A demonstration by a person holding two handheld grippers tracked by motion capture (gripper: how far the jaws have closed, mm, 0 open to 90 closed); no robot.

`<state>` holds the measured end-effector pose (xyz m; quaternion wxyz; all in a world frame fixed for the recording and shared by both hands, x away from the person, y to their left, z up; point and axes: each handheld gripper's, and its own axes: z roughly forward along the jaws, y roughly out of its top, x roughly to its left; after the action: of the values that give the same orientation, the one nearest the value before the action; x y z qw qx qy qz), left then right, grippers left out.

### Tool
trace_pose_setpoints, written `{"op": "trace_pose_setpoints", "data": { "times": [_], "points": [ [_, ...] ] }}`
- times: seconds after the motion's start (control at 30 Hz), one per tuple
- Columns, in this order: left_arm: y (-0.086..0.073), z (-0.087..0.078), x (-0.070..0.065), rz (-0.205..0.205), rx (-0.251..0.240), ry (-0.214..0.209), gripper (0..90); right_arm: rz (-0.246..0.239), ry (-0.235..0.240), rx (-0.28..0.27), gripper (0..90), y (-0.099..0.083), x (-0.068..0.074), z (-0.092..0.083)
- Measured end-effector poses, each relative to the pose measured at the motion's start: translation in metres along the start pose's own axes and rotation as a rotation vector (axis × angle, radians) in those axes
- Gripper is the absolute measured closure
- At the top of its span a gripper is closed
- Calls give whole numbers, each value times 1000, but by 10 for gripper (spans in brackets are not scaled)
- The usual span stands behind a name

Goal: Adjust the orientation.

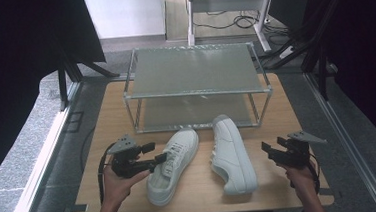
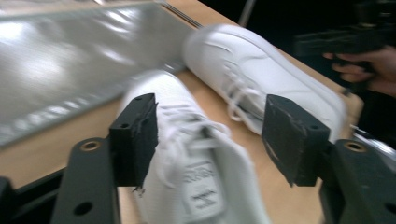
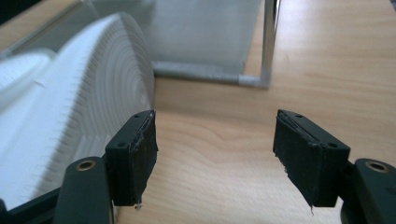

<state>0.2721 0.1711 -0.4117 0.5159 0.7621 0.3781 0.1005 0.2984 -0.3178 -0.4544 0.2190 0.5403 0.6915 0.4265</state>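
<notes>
Two white lace-up sneakers lie on the pale wooden table (image 1: 277, 115), in front of a low two-tier metal rack with frosted shelves (image 1: 193, 70) that stands at the far side. The left white sneaker (image 1: 172, 162) rests upright on its sole, toe pointing toward the rack and heel toward the near edge. The right white sneaker (image 1: 233, 155) lies tipped on its side just beside it, its ridged sole turned to the right — the two are close but apart. The left gripper (image 1: 155, 153) sits at the left flank of the upright sneaker, held in the person's left hand (image 1: 119, 183); its jaws stand wide apart. In the left gripper view the left sneaker (image 2: 196, 163) lies between and just beyond the two black pads (image 2: 137, 135), laces and tongue label in the gap, but neither pad presses on it; the blur makes it hard to say whether the left pad brushes the shoe's side. The right sneaker (image 2: 261, 79) shows farther off in that view, near the rack's lower shelf (image 2: 70, 60). The right gripper (image 1: 271, 149) hovers to the right of the tipped sneaker, in the right hand (image 1: 301, 176) — its jaws are also spread wide with only bare table between them. In the right gripper view the ribbed sole (image 3: 70, 116) of that sneaker rises just to the left of the left pad (image 3: 135, 154), outside the gap, and the rack's corner post (image 3: 267, 42) stands beyond.
</notes>
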Motion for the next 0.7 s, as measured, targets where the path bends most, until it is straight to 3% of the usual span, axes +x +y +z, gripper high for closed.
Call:
{"op": "trace_pose_setpoints", "data": {
  "times": [0.13,0.23,0.27,0.3,0.33,0.43,0.47,0.53,0.6,0.7],
  "points": [
    [-2,2,2,21,-37,76,284,-22,30,-64,337,6,10,-4],
    [-2,1,2,22,-44,82,271,-39,49,-69,360,8,15,-4],
    [-2,0,3,12,-54,87,269,-59,58,-71,414,9,20,-5],
    [-2,0,3,12,-54,87,270,-59,58,-71,414,9,20,-5],
    [-2,-3,4,-1,-67,93,276,-77,63,-86,501,10,26,-6],
    [-2,-4,5,-9,-70,92,287,-73,79,-100,559,12,31,-6],
    [-2,-4,6,-14,-68,92,287,-69,123,-110,620,14,39,-6],
    [-3,-3,9,-28,-67,87,287,-75,141,-109,649,16,44,-6],
    [-6,-1,12,-51,-63,78,286,-112,180,-102,766,19,60,-4],
    [-9,3,14,-62,-42,75,286,-140,199,-90,843,20,72,-1]
  ]
}}
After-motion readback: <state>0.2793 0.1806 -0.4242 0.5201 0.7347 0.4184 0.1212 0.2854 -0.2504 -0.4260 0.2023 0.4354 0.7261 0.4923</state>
